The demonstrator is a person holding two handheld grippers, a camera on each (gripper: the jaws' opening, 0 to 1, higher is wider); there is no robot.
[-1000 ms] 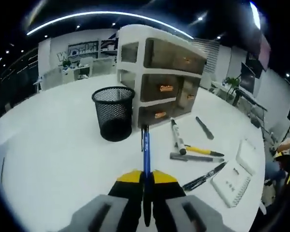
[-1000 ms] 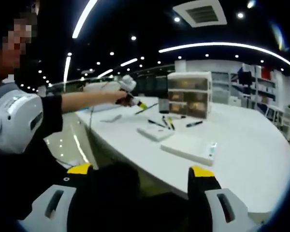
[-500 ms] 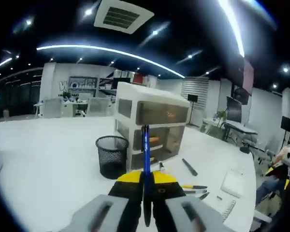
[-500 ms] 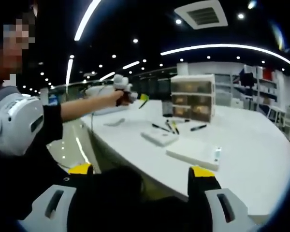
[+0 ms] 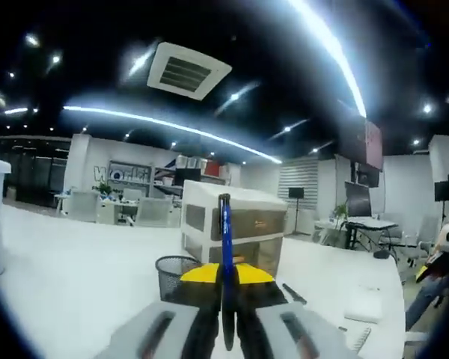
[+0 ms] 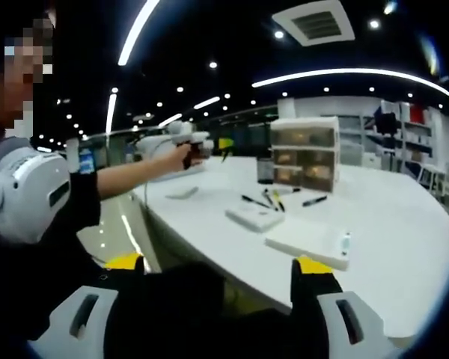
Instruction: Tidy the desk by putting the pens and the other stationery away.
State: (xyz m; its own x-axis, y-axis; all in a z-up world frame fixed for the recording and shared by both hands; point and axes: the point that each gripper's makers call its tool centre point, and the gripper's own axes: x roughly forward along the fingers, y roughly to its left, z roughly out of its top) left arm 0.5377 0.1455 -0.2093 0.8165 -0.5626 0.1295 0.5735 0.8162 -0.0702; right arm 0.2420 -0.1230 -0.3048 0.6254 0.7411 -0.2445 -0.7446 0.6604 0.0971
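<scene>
left tool (image 5: 226, 275) clamping blue pen (image 5: 225, 247), mesh bin (image 5: 175, 271) beyond, right tool (image 6: 218, 278) spread

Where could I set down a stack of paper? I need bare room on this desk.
The white desk is bare to the right of the white notepad, and left of the black mesh bin in the left gripper view. It is crowded in front of the white drawer unit, where loose pens lie.

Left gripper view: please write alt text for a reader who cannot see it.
The left gripper, yellow-tipped, is shut on a blue pen pointing upward, raised above a white desk. Behind it stand a black mesh pen cup and a white drawer unit with smoky translucent drawers.
</scene>
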